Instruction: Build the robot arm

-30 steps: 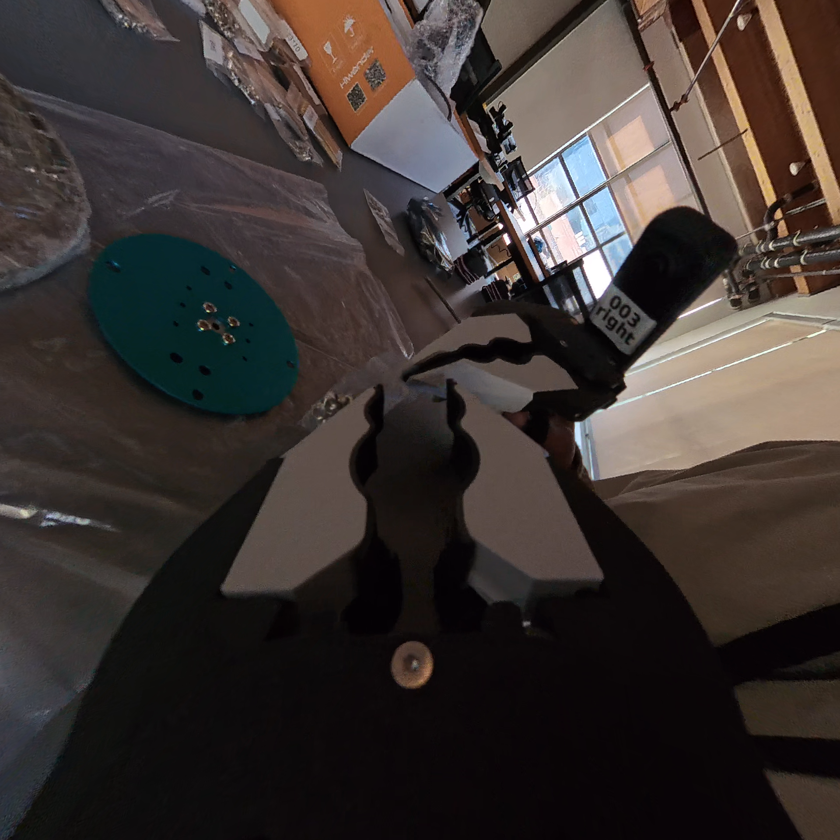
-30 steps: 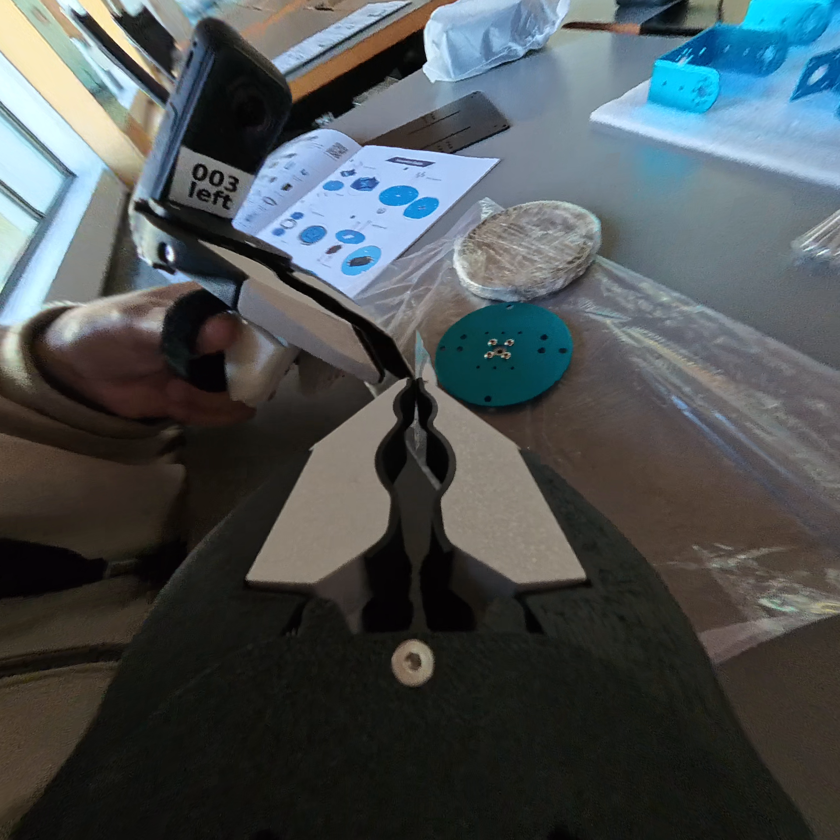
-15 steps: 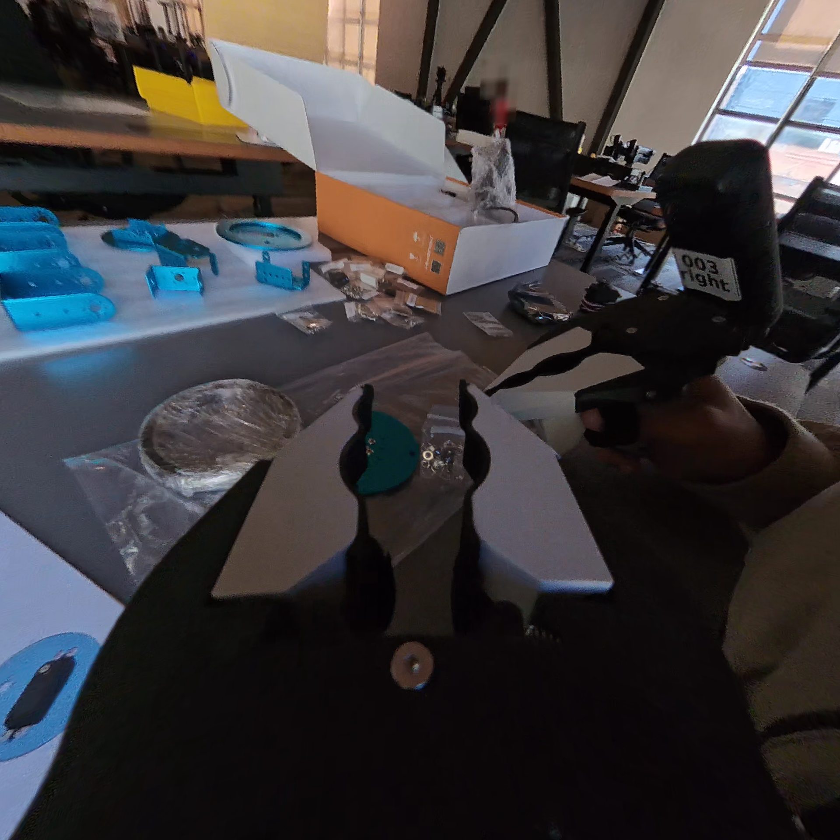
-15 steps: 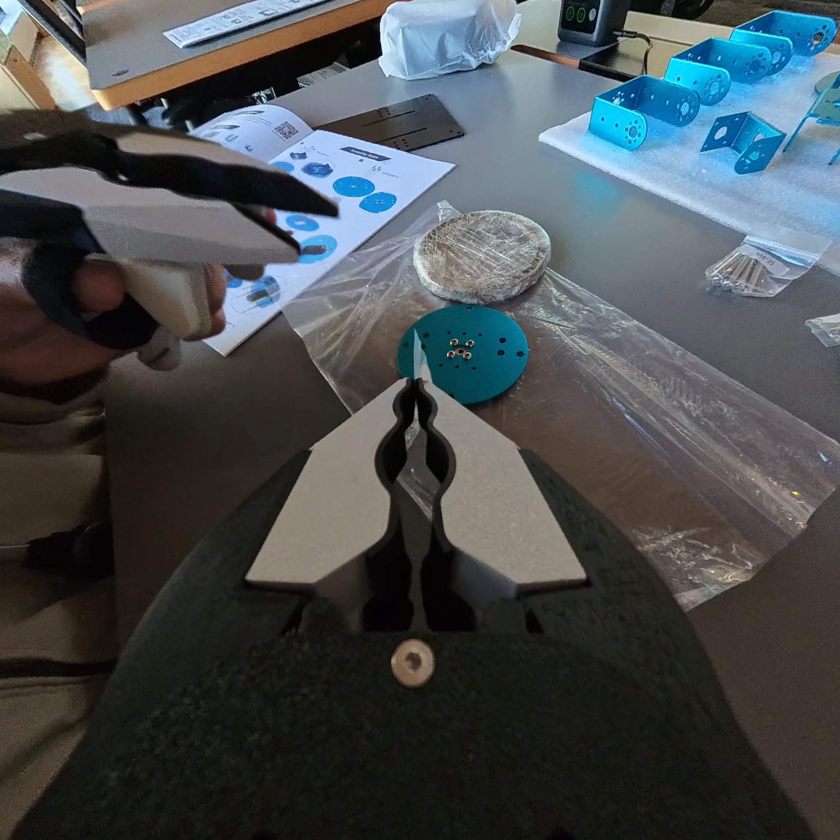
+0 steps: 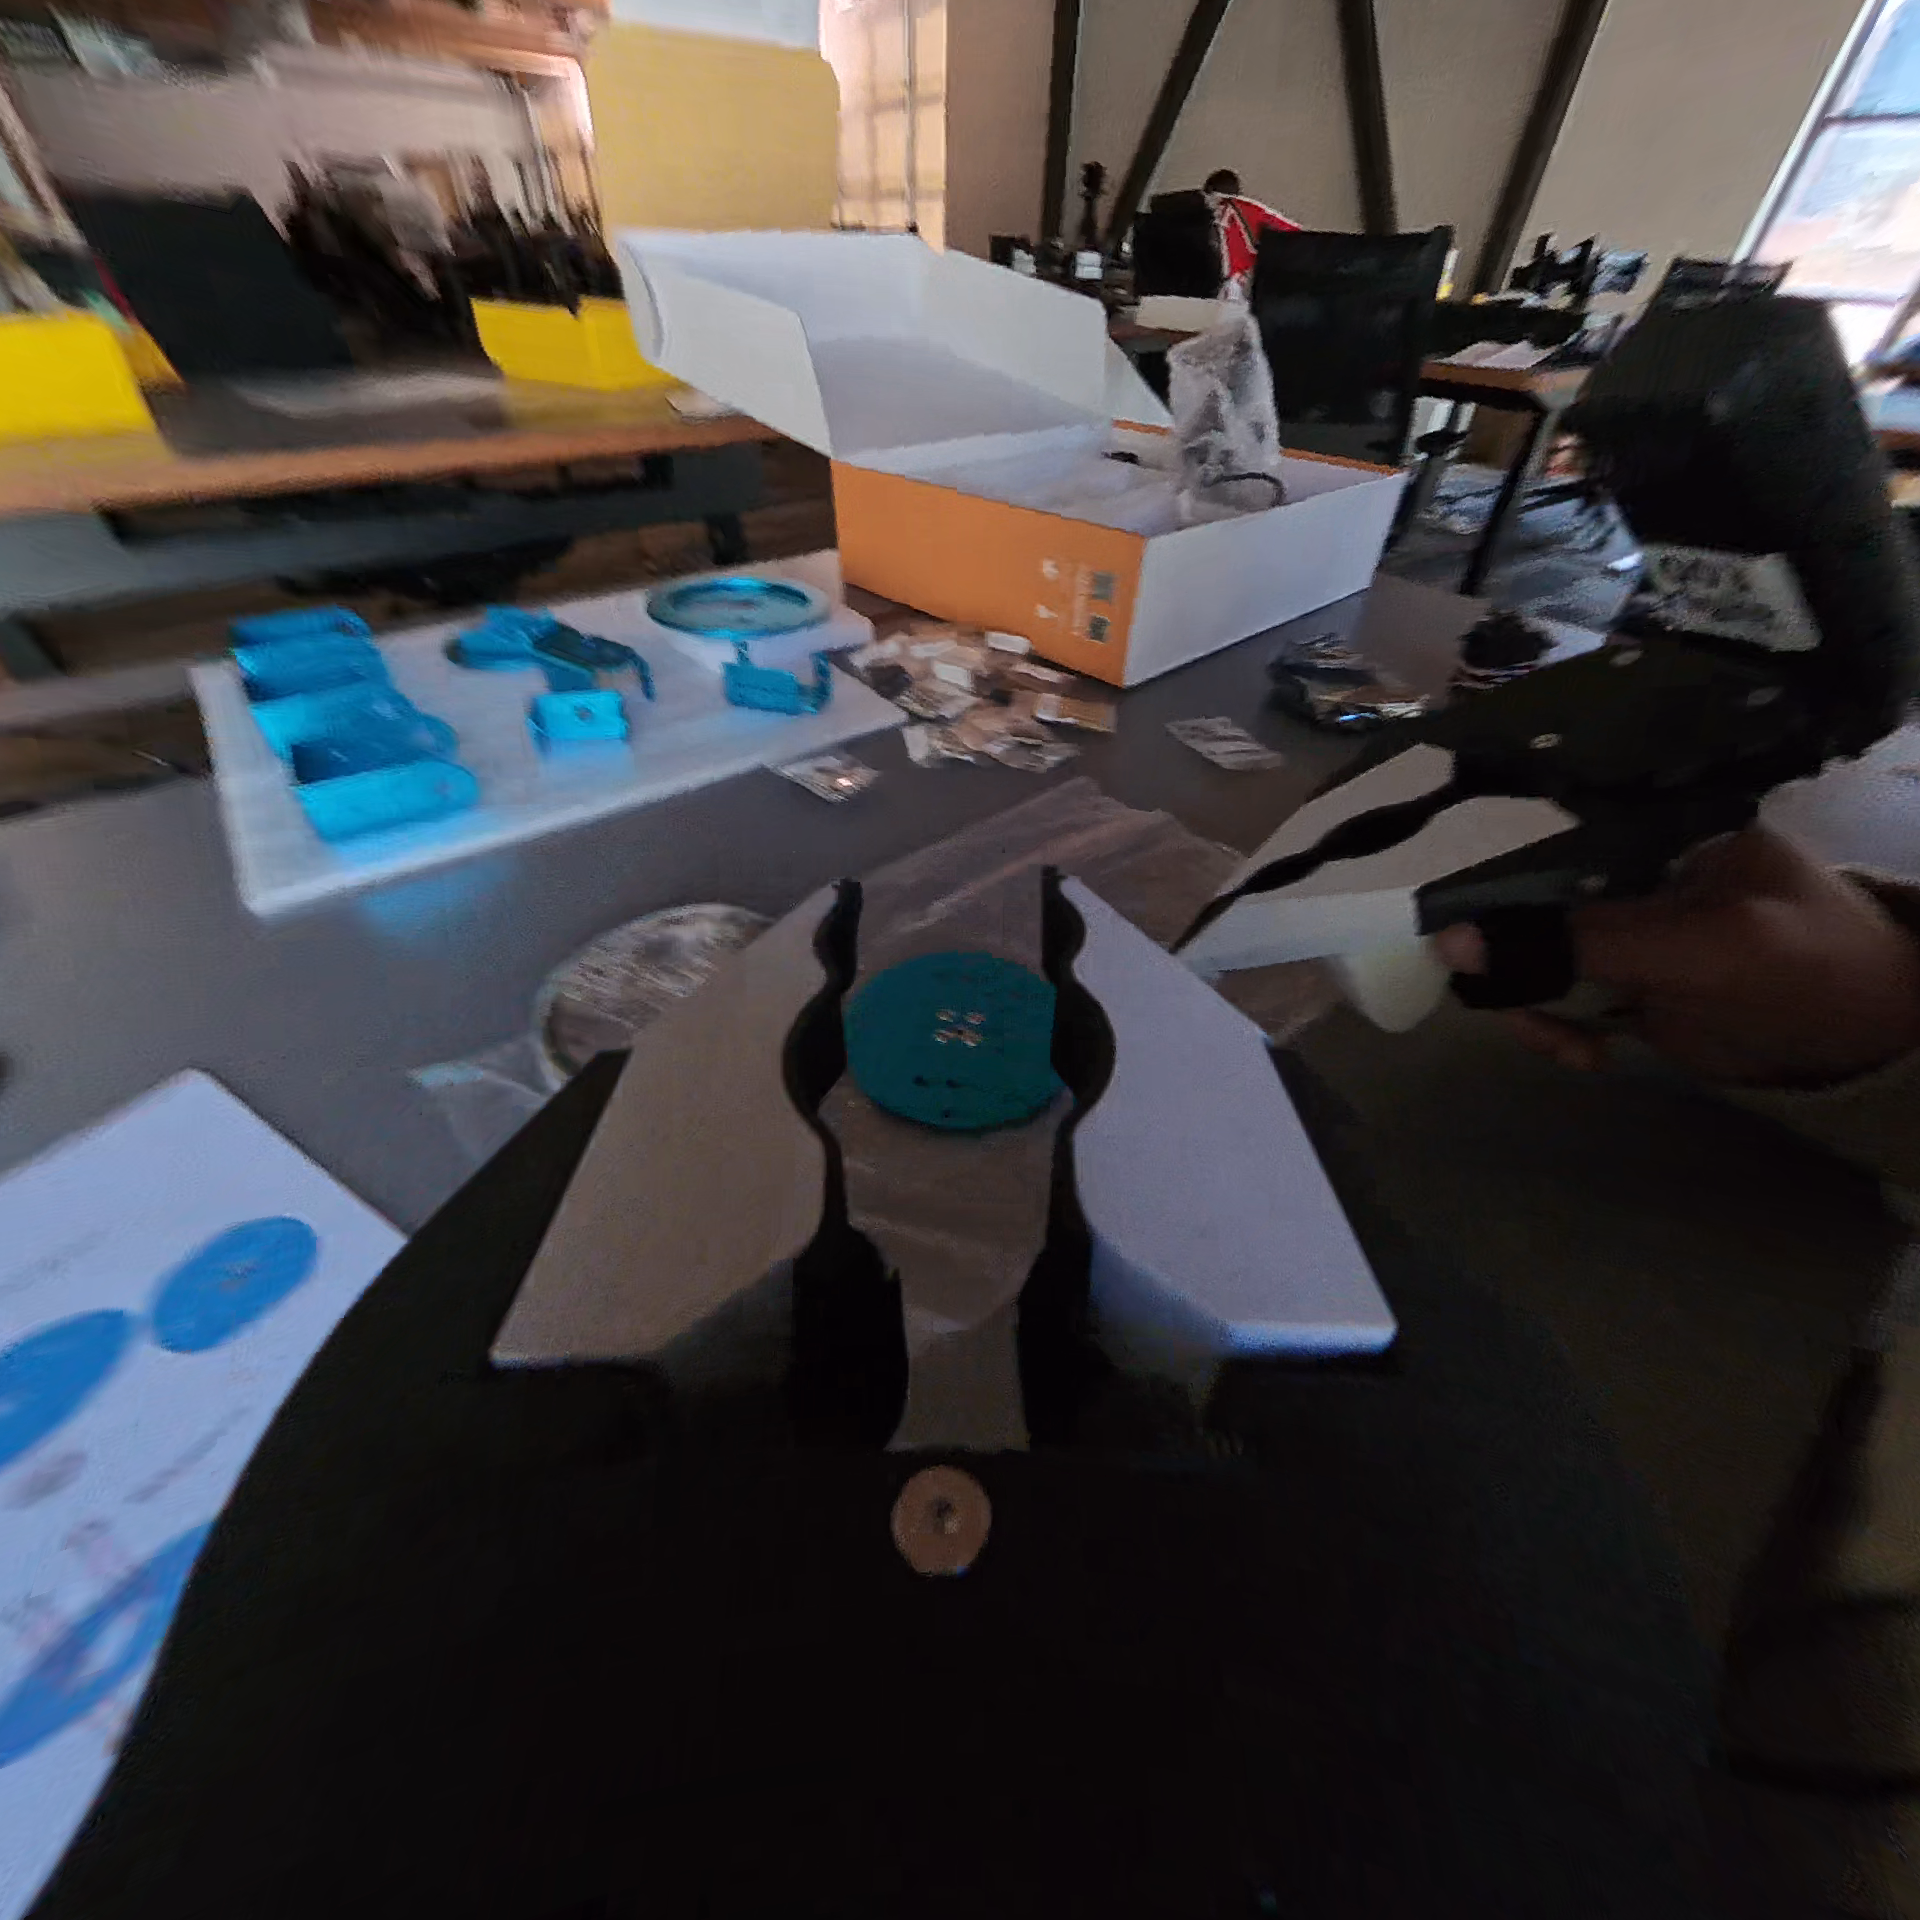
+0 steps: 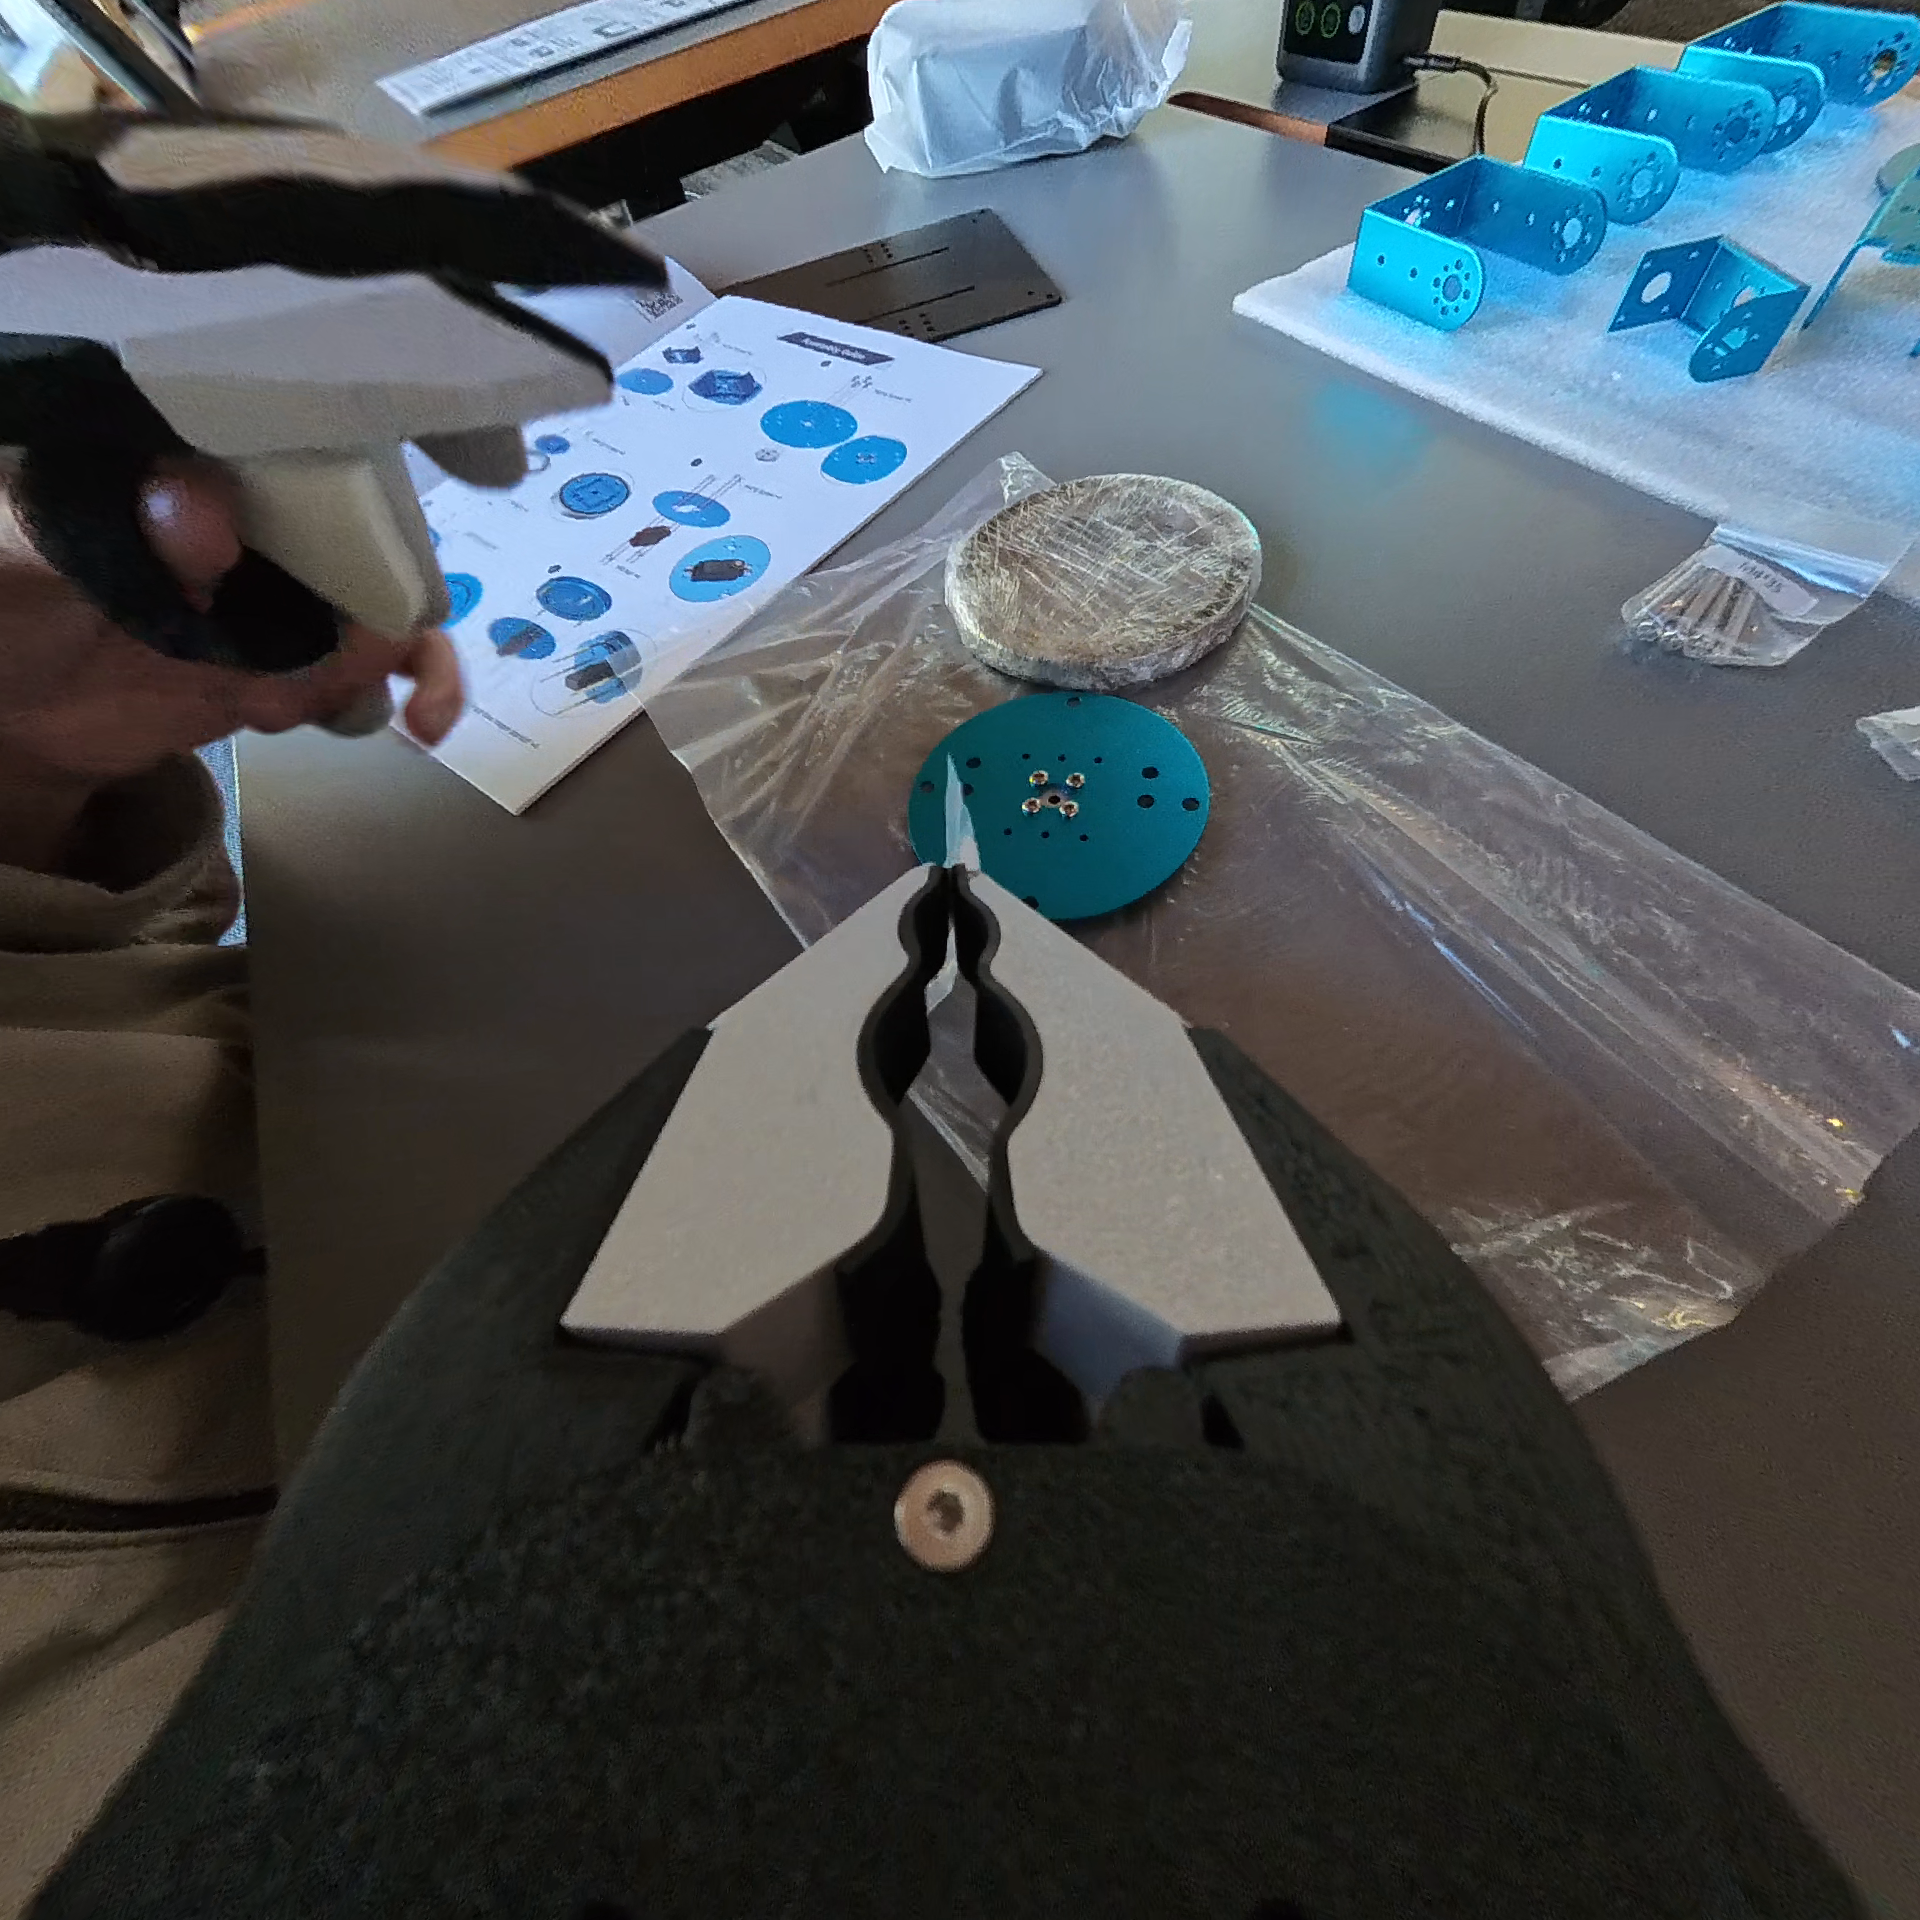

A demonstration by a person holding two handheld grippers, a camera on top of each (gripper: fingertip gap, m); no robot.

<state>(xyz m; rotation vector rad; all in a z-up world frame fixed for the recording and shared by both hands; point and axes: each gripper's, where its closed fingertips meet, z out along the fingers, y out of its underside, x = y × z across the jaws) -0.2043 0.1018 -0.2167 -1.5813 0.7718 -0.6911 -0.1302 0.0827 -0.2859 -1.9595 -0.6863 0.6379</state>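
Now I am holding my left gripper (image 5: 948, 894) open above the teal disc (image 5: 954, 1039), my right gripper (image 6: 951, 878) pinching a small clear bag (image 6: 961, 831) beside it.

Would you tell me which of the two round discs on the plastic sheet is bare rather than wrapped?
The teal disc with holes is bare; the grey disc behind it is wrapped in film.

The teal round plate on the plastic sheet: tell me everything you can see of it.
The teal round metal-looking plate is a thin flat disc with a matte finish. It is drilled with small holes, and four brass-coloured fittings ring its centre hole. It lies flat on a clear crinkled plastic sheet, beside a plastic-wrapped grey disc. A clear sliver pinched in the right gripper overlaps it in view; contact is unclear.
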